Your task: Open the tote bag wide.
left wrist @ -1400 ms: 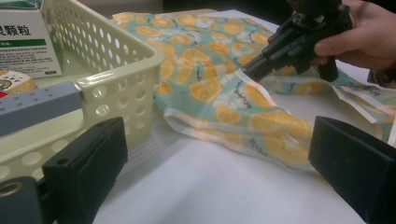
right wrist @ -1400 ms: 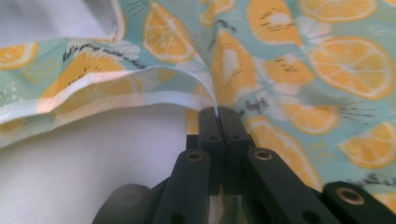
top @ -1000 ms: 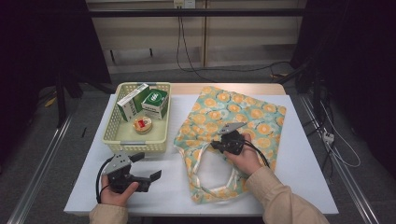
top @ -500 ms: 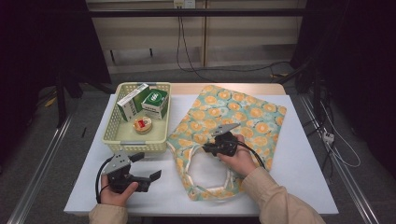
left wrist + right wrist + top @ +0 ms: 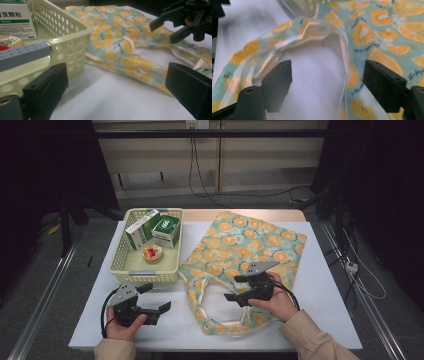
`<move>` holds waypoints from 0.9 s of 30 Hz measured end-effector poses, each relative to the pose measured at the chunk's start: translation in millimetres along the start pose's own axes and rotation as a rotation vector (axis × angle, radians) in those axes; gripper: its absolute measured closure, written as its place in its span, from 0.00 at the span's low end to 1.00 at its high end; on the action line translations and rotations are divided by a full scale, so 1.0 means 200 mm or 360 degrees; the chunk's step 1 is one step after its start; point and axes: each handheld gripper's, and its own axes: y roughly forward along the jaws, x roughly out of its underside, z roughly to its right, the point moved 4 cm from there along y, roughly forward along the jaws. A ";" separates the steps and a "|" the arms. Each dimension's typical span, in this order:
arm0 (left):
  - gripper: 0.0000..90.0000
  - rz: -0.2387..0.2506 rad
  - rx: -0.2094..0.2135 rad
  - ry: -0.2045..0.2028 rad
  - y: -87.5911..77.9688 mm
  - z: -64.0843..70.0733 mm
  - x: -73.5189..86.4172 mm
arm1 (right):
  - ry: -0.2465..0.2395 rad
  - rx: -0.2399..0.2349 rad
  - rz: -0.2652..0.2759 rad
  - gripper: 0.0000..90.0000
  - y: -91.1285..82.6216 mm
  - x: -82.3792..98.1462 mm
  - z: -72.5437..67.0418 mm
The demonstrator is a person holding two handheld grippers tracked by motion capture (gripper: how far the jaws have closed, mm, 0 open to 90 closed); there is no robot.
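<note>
Dark curtains and a wood-panelled wall with trailing cables stand behind a white table (image 5: 325, 285). At the upper left of the tabletop sits a cream basket (image 5: 145, 270) holding two boxes (image 5: 152, 229) and a small round tin (image 5: 152, 252). Right of it, from the centre of the high view down to the lower middle, lies an orange-print bag (image 5: 250, 245), flat, its mouth and pale handles (image 5: 200, 285) toward the bottom edge.

The right gripper (image 5: 241, 287) hovers over the bag's mouth end, pointing left in the high view. Its jaws have just been opening and now stand wide, with nothing pinched between them; in the right gripper view the handle loop (image 5: 342, 50) and bare table show in the gap, the cloth lying below and beyond the pads rather than against them.

The left gripper (image 5: 159, 299) rests at the lower left, just below the basket, jaws wide and empty; in the left gripper view the bag (image 5: 117, 47) lies ahead and to the right, apart from it.

The step in hand looks like taking a fresh hold on the bag's mouth so it can be spread. To do it well, I judge the right gripper should come down onto one layer of the rim only, close to where the handle joins, and close fully before lifting; catching both layers would keep the mouth shut. The left gripper could then take the opposite edge.
</note>
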 end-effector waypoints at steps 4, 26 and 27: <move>0.05 0.0004 -0.0002 0.0003 0.00 -0.01 -0.01 | -0.0006 -0.0032 0.0018 0.24 -0.02 0.02 -0.04; 0.05 -0.0026 0.0030 0.0014 0.05 -0.01 -0.01 | -0.0181 -0.0436 -0.0081 0.53 0.10 0.02 -0.46; 0.05 -0.0027 0.0029 0.0015 0.05 -0.01 -0.01 | -0.0207 -0.0391 -0.0104 0.70 0.12 0.03 -0.46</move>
